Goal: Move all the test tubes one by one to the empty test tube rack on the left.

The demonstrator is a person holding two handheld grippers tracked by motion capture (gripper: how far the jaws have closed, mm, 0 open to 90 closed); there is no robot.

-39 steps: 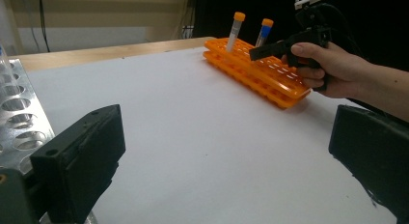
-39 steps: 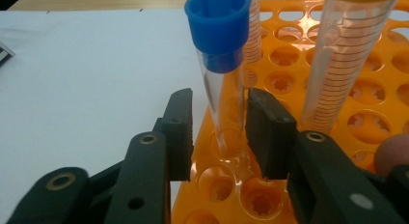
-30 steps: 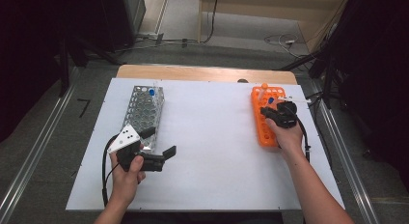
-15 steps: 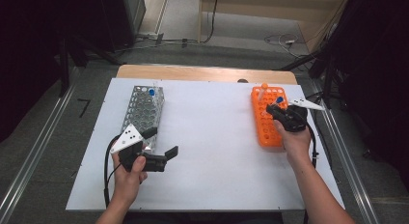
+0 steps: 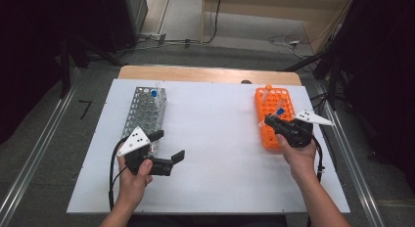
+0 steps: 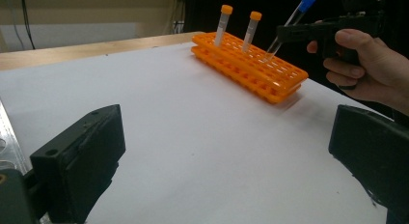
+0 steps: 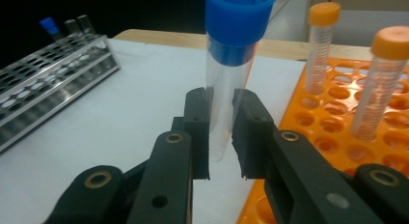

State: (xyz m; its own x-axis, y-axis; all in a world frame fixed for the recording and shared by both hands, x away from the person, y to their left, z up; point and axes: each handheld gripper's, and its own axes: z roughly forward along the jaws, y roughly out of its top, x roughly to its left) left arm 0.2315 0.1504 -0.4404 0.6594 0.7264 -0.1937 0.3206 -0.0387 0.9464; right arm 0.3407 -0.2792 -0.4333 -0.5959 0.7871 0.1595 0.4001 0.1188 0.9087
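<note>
My right gripper (image 5: pixel 275 120) is shut on a clear tube with a blue cap (image 5: pixel 280 111), over the orange rack (image 5: pixel 266 135) at the table's right. In the right gripper view the pads (image 7: pixel 197 115) pinch the tube (image 7: pixel 230 69) below its cap. The left gripper view shows this tube (image 6: pixel 288 27) tilted, its lower tip close above the rack's holes (image 6: pixel 251 64). Two orange-capped tubes (image 6: pixel 224 21) stand at the rack's far end. My left gripper (image 5: pixel 169 145) is open near the front left, with nothing between its jaws (image 6: pixel 224 132).
A metal rack (image 5: pixel 144 112) lies at the left, with a blue-capped tube (image 5: pixel 153 93) at its far end, next to my left hand. The white tabletop (image 5: pixel 215 139) spreads between the two racks. A wooden strip (image 5: pixel 205 73) runs along the far edge.
My right gripper has drawn back along the orange rack toward the person with the blue-capped tube, rising slightly and turning. The left gripper has stayed where it was.
</note>
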